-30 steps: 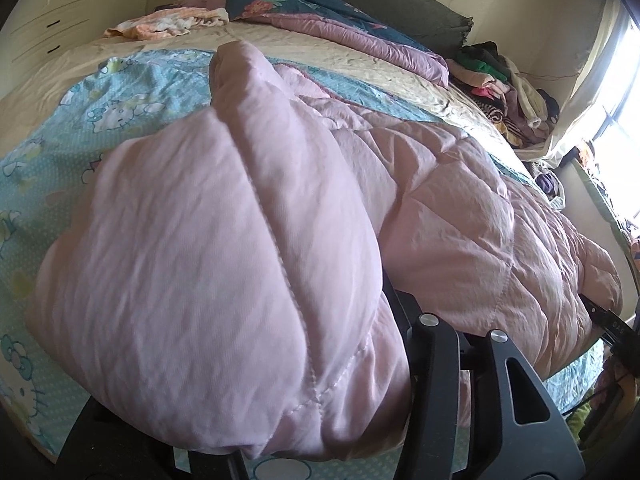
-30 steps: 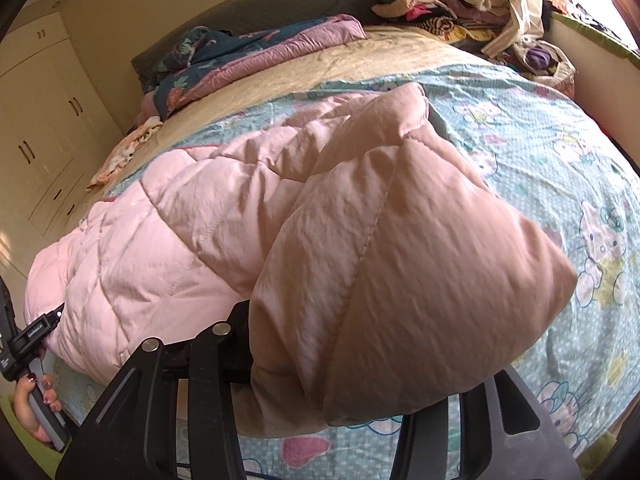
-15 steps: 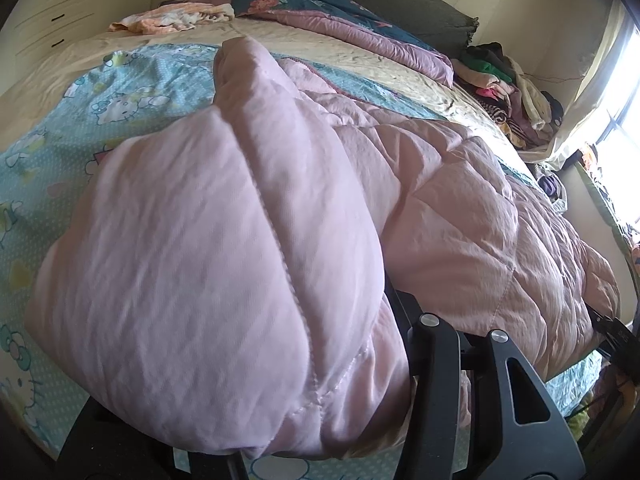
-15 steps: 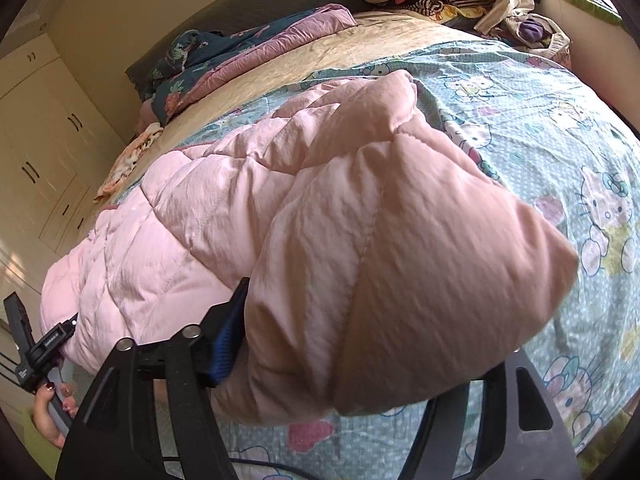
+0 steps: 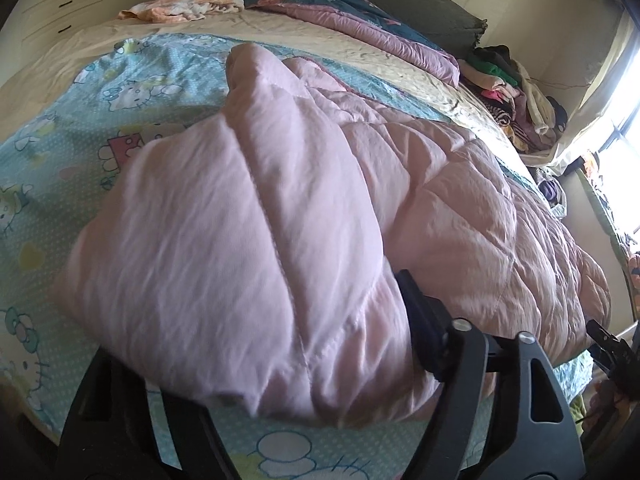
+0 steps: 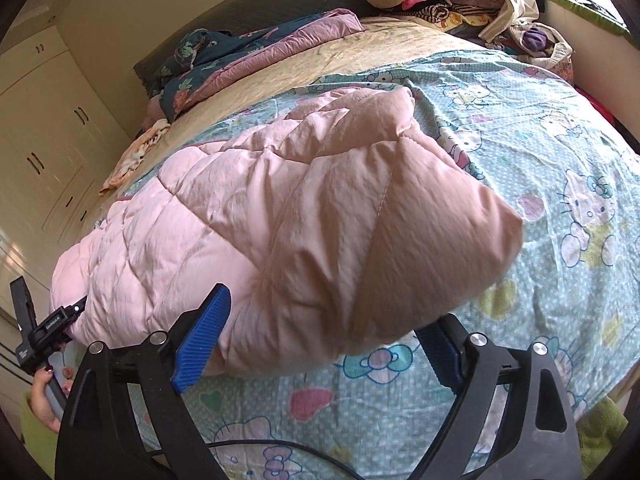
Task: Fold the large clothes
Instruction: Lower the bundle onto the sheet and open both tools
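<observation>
Your right hand-held gripper (image 6: 320, 344) has released the pink quilted coat (image 6: 280, 224); your left hand-held gripper (image 5: 280, 364) still clenches it (image 5: 260, 220).

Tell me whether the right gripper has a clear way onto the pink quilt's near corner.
Probably yes: the right gripper stands open, its fingers either side of the pink quilt corner, nothing between.

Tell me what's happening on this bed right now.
A person with a handheld gripper in each hand is folding a pink quilted coat on the cartoon-print sheet. The right gripper stands open, its blue pads on either side of a puffy end of the coat. The left gripper is mostly buried under the coat's other end, so its grip cannot be told.
</observation>
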